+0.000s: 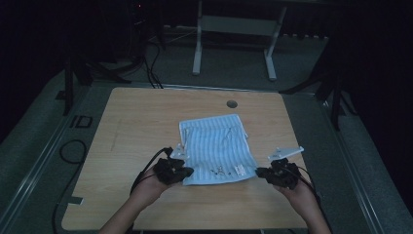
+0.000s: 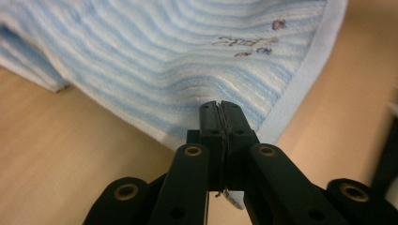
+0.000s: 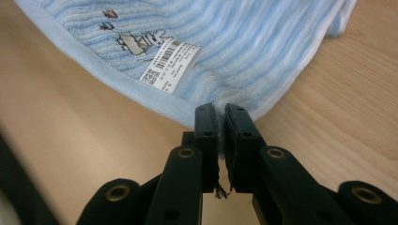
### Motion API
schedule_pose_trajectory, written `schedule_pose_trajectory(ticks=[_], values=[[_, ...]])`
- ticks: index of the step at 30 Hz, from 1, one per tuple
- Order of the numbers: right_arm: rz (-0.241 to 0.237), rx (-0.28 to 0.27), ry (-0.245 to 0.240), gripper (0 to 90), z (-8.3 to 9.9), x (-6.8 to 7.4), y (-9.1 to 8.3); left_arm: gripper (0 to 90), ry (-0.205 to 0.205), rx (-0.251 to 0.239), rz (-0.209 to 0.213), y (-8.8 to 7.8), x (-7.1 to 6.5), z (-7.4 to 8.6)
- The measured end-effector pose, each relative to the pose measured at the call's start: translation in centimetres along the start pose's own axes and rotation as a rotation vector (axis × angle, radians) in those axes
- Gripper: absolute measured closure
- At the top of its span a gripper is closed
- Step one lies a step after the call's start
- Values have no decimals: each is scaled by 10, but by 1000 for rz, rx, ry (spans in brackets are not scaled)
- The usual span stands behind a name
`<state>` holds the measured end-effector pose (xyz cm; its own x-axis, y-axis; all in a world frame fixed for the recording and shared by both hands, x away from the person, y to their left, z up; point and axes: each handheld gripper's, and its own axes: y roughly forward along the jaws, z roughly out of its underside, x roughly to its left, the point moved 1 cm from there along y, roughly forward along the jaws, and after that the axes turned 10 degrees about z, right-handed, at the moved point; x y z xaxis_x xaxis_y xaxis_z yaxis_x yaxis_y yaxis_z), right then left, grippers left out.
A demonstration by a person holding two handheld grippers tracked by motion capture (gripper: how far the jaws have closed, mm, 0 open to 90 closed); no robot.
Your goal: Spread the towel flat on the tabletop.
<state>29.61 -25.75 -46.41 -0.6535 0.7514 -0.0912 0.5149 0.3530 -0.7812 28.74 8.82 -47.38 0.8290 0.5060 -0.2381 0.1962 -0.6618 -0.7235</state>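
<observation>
Towel (image 1: 217, 148) on table (image 1: 136, 122); left tongs (image 1: 186, 171), right tongs (image 1: 259, 171) at near corners.

Your high view is dim and murky, with the room beyond the table (image 1: 146, 117) almost black. Both gripper views are bright and warm; cloth (image 2: 164, 56) just beyond your jaws looks soft, and the frame edges blur.

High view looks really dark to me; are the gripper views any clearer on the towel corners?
High view: dim, room black, towel still readable. Left gripper view: bright, left gripper sharp on the hem, embroidery soft. Right gripper view: bright, label legible, edges blurred.
</observation>
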Motion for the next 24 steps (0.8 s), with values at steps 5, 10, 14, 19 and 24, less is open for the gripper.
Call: schedule_pose_trajectory(ticks=[5,10,14,19,24], values=[[-31,-25,-11,839,19,24,-28,880,-26,3,101,-12,-30,26],[-118,76,2,809,56,45,-18,765,-133,106,202,1,-35,71],[-134,128,7,685,70,48,-6,598,-196,104,182,-4,-23,82],[-62,81,17,639,51,33,-7,460,-182,74,29,-14,-2,66],[2,37,24,628,13,1,13,438,-234,45,-13,-4,33,44]])
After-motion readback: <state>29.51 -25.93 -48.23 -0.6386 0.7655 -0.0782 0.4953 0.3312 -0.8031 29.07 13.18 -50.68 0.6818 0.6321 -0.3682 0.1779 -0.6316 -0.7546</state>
